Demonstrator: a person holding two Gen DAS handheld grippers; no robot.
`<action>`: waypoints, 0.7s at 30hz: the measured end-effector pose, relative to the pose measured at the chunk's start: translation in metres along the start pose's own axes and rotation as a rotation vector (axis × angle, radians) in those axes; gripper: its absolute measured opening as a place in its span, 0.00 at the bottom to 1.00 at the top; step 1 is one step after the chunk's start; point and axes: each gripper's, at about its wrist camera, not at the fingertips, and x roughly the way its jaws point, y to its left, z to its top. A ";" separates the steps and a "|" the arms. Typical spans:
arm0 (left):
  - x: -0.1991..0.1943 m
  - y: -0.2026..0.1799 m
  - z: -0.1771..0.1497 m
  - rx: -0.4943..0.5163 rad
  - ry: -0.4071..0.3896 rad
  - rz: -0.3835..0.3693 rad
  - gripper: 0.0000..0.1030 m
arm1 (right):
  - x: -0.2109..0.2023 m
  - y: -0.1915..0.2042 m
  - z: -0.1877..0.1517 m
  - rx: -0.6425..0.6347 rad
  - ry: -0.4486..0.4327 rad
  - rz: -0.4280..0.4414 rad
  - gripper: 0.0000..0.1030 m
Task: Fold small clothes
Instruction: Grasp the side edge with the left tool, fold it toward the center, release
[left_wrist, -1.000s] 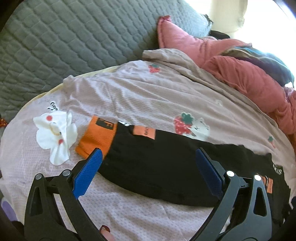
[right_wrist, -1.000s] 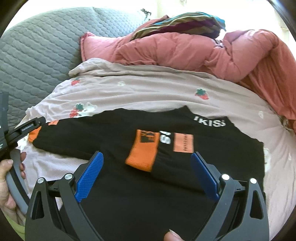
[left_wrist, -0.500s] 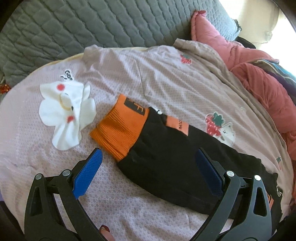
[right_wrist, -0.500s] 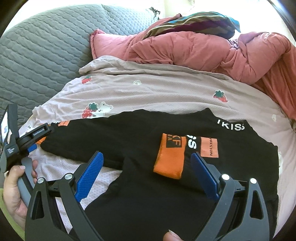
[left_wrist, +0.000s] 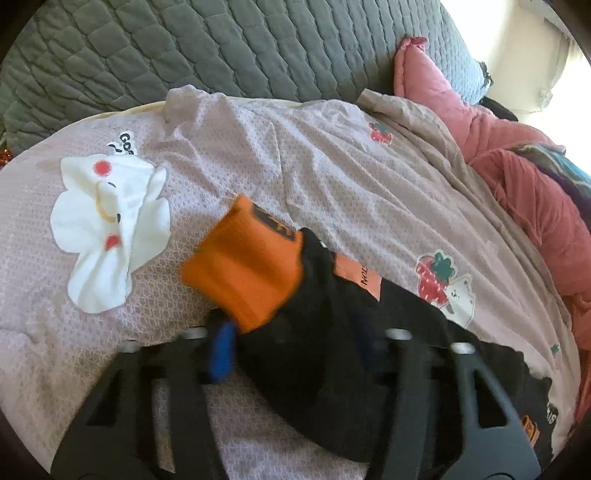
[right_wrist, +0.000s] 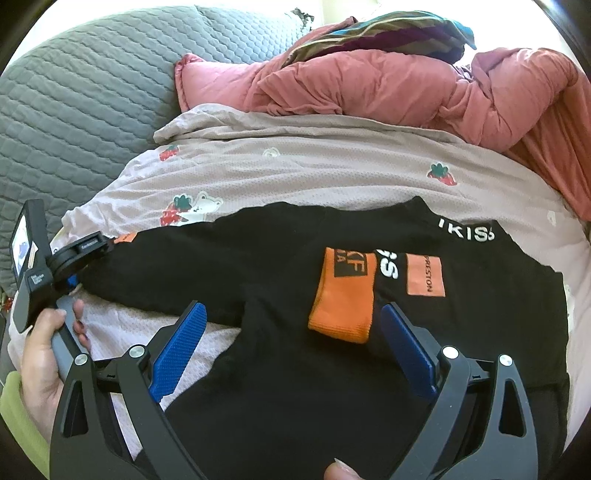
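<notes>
On the pink bedspread (left_wrist: 332, 177), my left gripper (left_wrist: 295, 343) is closing on the black sweater's (right_wrist: 295, 266) outstretched sleeve (left_wrist: 351, 332) beside its orange cuff (left_wrist: 243, 269); my right gripper (right_wrist: 295, 347) hovers wide open. Next, I judge: fold the sleeve inward.

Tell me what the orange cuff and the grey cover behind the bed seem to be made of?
Orange cuff: likely ribbed knit, matte; fine vertical ridges show. Grey cover: apparently quilted, padded fabric, matte; stitched lines puff it into small cells.
</notes>
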 end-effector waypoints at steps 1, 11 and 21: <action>-0.002 0.001 0.001 -0.009 -0.006 -0.021 0.19 | 0.000 -0.002 -0.002 0.001 0.001 -0.007 0.92; -0.036 -0.020 0.007 0.006 -0.042 -0.264 0.10 | -0.017 -0.024 -0.013 0.068 -0.017 -0.023 0.89; -0.076 -0.072 -0.009 0.179 -0.062 -0.457 0.09 | -0.048 -0.078 -0.024 0.187 -0.064 -0.081 0.89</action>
